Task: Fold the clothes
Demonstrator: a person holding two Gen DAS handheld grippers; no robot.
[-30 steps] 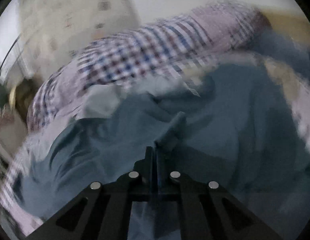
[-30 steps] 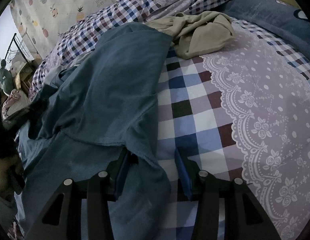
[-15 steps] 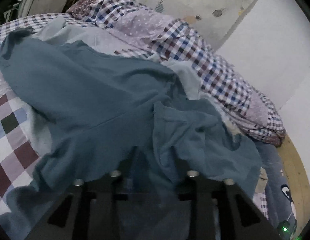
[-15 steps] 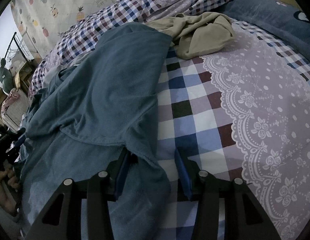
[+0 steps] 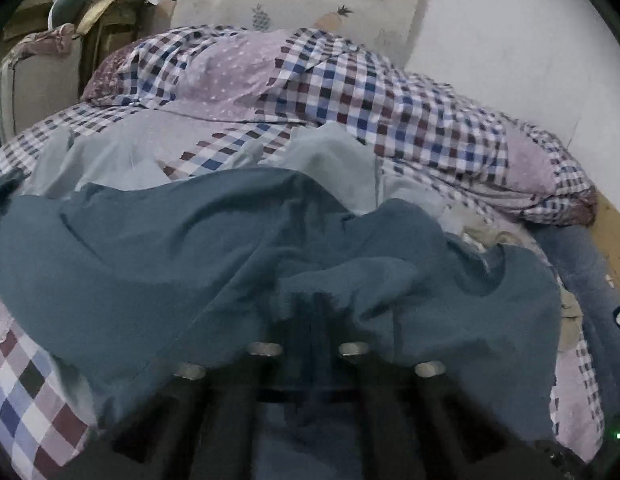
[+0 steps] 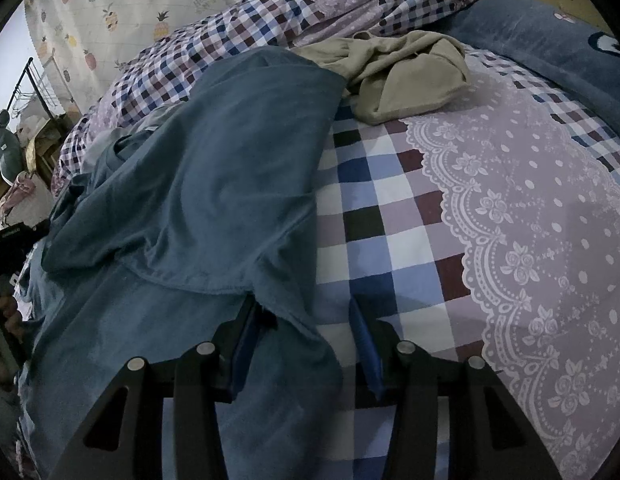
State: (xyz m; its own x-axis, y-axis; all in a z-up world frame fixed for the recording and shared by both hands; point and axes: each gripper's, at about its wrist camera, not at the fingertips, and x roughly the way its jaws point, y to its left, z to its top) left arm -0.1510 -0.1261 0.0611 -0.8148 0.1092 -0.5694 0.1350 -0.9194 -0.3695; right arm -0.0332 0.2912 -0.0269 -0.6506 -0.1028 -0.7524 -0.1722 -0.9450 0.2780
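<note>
The right gripper (image 6: 306, 344) stands with its blue-padded fingers (image 6: 363, 344) parted, a hem of the blue shirt (image 6: 214, 184) lying loose between them on the checked bedspread (image 6: 373, 216). The left gripper (image 5: 313, 320) is blurred (whether it clenches cloth cannot be told), its tips buried in the shirt. Beyond the right fingers lies a beige garment (image 6: 405, 76).

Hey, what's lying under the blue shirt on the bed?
The blue shirt lies on the checked bedspread. In the left wrist view a pale grey garment shows past its far edge, and beige cloth lies beside its top corner. Whatever else is beneath is covered.
</note>
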